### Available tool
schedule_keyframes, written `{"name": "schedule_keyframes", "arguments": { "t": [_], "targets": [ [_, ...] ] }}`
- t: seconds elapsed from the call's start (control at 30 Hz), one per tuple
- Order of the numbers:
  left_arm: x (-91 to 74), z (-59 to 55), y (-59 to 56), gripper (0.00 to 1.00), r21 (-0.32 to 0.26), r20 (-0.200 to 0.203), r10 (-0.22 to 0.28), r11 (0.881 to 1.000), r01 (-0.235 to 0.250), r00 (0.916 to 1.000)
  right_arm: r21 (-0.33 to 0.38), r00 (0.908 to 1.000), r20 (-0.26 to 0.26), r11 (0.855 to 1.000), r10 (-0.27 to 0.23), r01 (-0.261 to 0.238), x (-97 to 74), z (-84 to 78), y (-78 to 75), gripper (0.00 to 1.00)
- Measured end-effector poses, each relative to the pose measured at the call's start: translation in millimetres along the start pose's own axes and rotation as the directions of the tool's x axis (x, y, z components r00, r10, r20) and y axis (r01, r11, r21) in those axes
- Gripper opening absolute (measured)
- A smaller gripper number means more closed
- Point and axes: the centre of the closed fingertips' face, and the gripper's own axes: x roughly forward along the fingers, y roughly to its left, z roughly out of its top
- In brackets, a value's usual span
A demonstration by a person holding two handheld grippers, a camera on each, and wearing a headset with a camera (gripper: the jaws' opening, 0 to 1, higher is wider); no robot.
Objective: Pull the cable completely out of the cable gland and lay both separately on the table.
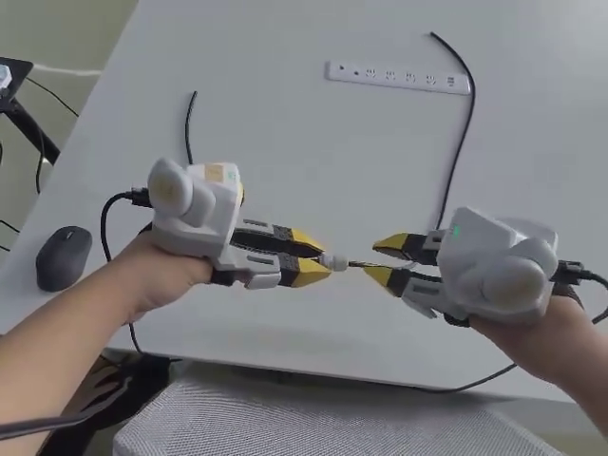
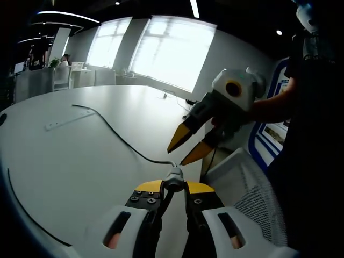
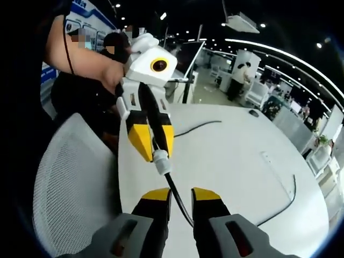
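My left gripper (image 1: pixel 323 261) is shut on the small white cable gland (image 1: pixel 334 261), which sticks out past its yellow tips. A thin black cable (image 1: pixel 359 265) leaves the gland and runs between the parted jaws of my right gripper (image 1: pixel 383 260), which is open. In the left gripper view the gland (image 2: pixel 173 179) sits in the jaws, and the cable (image 2: pixel 129 148) trails away over the white table (image 2: pixel 64 161). In the right gripper view the cable (image 3: pixel 173 188) passes down between my right gripper's fingertips (image 3: pixel 156 196) from the gland (image 3: pixel 160 160).
A white power strip (image 1: pixel 399 78) lies at the back of the table. A black cable (image 1: pixel 460 142) runs from there toward my right hand. A short black lead (image 1: pixel 190 123) lies at the left, near a grey mouse (image 1: pixel 64 255). A mesh chair (image 1: pixel 313 418) stands below the table edge.
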Motion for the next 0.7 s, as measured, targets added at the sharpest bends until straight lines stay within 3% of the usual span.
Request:
{"name": "schedule_keyframes", "arguments": {
  "t": [0.37,0.7],
  "targets": [
    [1.6,1.3,-1.5,0.15,-0.006,0.008,0.005,1.000,-0.005,1.0000,-0.145,0.9997,-0.024,0.989,0.008,-0.012,9.9,2.7,13.9,0.11],
    [6.0,3.7,-0.8,0.15,-0.014,0.013,0.007,1.000,-0.007,0.9999,-0.190,0.9997,-0.023,0.982,-0.012,0.007,12.2,5.5,14.3,0.02]
  ]
}}
